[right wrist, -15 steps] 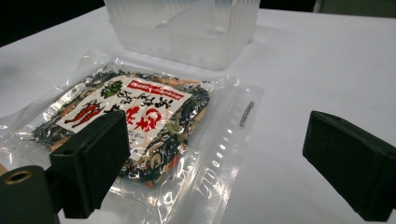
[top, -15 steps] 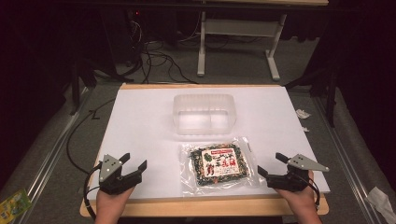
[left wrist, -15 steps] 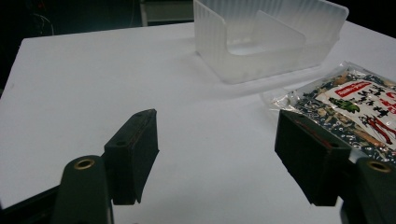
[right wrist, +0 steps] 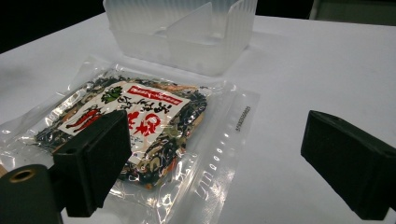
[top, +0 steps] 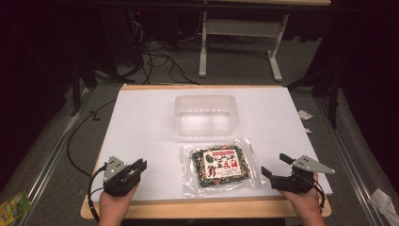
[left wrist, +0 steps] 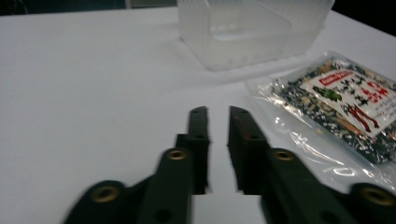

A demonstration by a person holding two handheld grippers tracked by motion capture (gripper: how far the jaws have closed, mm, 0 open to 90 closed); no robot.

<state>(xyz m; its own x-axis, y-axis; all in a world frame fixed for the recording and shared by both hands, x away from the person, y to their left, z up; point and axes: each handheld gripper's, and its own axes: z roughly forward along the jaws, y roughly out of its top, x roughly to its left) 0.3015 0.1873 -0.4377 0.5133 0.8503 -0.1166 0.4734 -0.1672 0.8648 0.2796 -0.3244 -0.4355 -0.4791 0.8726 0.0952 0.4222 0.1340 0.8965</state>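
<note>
While both grippers sit at the near table edge, the clear snack packet lies flat between them, just near of the translucent plastic container on the white table. Left gripper — jaws almost together, narrow gap, holding nothing, left of the packet. Right gripper — jaws wide apart, empty, just right of the packet.

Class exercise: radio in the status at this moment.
Left gripper nearly shut, empty; right gripper open, empty. Snack packet flat between them, untouched. Clear container behind it.
</note>
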